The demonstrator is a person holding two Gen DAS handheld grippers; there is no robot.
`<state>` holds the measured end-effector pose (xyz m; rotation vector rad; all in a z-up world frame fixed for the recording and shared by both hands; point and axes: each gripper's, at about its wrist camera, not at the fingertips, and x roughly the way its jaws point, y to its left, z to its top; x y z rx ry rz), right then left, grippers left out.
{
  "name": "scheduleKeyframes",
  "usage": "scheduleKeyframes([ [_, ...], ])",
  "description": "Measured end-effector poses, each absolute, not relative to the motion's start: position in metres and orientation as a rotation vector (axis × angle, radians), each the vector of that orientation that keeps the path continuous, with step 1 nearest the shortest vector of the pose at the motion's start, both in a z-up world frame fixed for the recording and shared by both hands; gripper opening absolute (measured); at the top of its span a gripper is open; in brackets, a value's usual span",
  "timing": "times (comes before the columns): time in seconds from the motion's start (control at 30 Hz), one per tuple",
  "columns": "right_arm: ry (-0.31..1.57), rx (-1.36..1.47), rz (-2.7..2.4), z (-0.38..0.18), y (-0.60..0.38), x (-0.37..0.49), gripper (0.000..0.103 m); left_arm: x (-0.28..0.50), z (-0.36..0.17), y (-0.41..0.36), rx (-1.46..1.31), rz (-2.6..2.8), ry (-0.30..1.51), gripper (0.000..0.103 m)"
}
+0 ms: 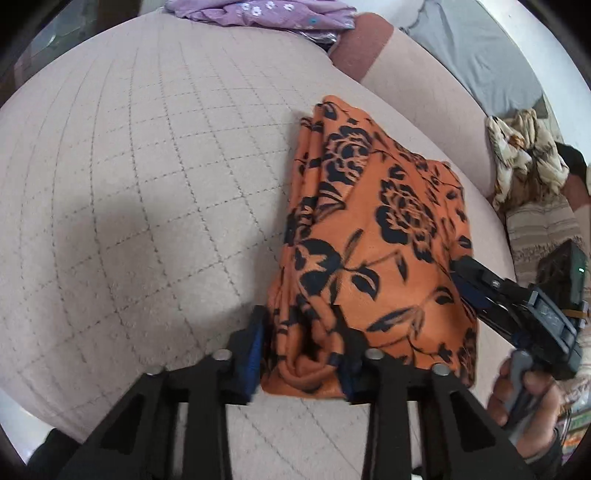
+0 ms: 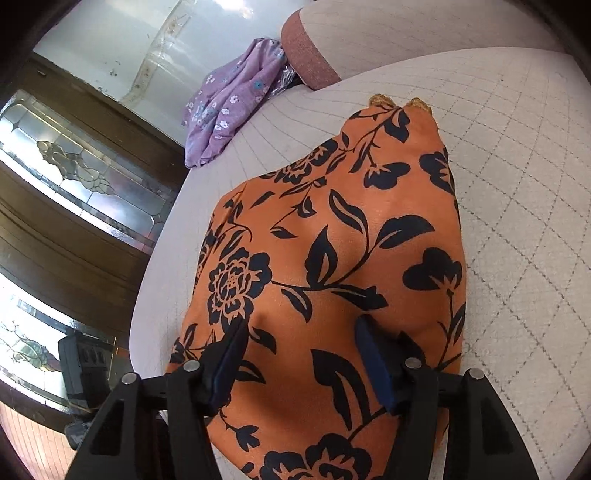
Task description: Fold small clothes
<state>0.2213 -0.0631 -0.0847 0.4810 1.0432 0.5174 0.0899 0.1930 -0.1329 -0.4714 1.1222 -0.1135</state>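
Note:
An orange garment with black flowers [image 1: 373,240] lies folded in a long bundle on the quilted beige cushion [image 1: 147,166]. My left gripper [image 1: 301,354] stands open around the bundle's near end, cloth between its blue pads. My right gripper [image 1: 465,284] comes in from the right at the bundle's edge. In the right wrist view the same garment [image 2: 332,258] fills the middle, and my right gripper [image 2: 306,354] stands open over its near part, fingers [image 2: 373,358] resting on the cloth.
A purple flowered garment [image 1: 266,13] lies at the cushion's far edge, also seen in the right wrist view [image 2: 229,99]. A grey cloth [image 1: 476,48] and a cream patterned cloth [image 1: 524,155] lie at the right. Wooden glass doors [image 2: 74,177] stand left.

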Motion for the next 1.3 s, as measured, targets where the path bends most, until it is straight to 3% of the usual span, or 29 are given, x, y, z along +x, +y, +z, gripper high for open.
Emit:
scheduleKeyframes([
  [0.13,1.044,0.498,0.533,-0.086,-0.074,0.216,0.065,0.095,-0.107,0.201,-0.450,-0.112,1.068,0.033],
  [0.23,1.042,0.507,0.543,-0.086,-0.074,0.217,0.065,0.118,-0.084,0.211,-0.494,-0.125,0.999,0.064],
  [0.4,1.041,0.520,0.549,-0.086,-0.075,0.217,0.065,0.195,-0.098,0.192,-0.433,-0.174,1.060,0.062],
  [0.43,1.041,0.523,0.553,-0.086,-0.076,0.216,0.065,0.207,-0.107,0.188,-0.417,-0.174,1.088,0.044],
  [0.47,1.041,0.528,0.557,-0.086,-0.077,0.216,0.065,0.218,-0.126,0.188,-0.402,-0.127,1.152,0.032],
  [0.57,1.045,0.538,0.572,-0.086,-0.079,0.216,0.065,0.213,-0.140,0.198,-0.502,-0.105,1.134,0.035],
  [0.7,1.041,0.527,0.576,-0.087,-0.080,0.216,0.065,0.195,-0.112,0.175,-0.324,-0.042,1.070,0.036],
  [0.77,1.030,0.529,0.572,-0.086,-0.081,0.214,0.065,0.183,-0.098,0.165,-0.247,-0.009,1.031,0.061],
  [0.87,1.010,0.533,0.562,-0.086,-0.081,0.209,0.065,0.161,-0.080,0.156,-0.148,0.047,0.955,0.072],
  [1.13,0.996,0.480,0.518,-0.055,-0.074,0.200,0.066,0.124,-0.069,0.151,-0.124,0.052,0.944,0.072],
  [1.3,1.049,0.450,0.503,-0.068,-0.067,0.198,0.079,0.110,-0.066,0.157,-0.138,0.067,0.962,0.072],
])
